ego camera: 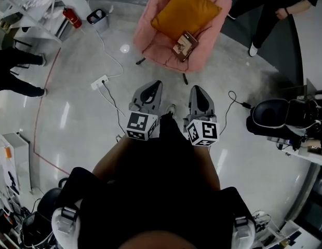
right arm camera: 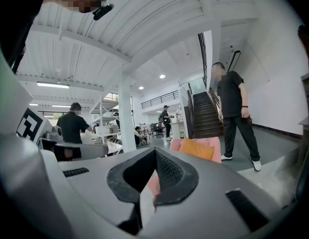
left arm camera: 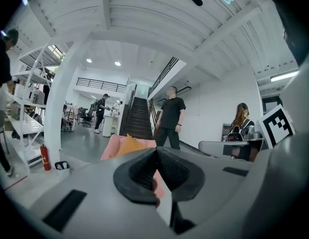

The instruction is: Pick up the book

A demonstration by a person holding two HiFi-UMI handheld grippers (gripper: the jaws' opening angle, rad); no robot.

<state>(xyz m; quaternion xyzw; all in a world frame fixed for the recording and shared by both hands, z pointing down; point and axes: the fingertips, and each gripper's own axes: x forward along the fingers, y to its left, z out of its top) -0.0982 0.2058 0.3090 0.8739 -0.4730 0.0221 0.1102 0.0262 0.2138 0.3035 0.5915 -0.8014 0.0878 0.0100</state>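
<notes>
Viewed from overhead: book [ego camera: 185, 44] on the seat of a pink armchair [ego camera: 148, 32], against an orange cushion [ego camera: 186, 12], well apart from left gripper [ego camera: 153, 86] and right gripper [ego camera: 198, 91]. Both pressed together, empty. Hidden behind jaws in both gripper views: the book.

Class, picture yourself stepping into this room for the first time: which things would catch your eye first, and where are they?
The pink armchair stands out at the top centre of the head view, with a bright orange cushion against its back and a book lying on the seat in front of it. Nearer, the left gripper and right gripper point side by side toward it, jaws shut and empty.
</notes>
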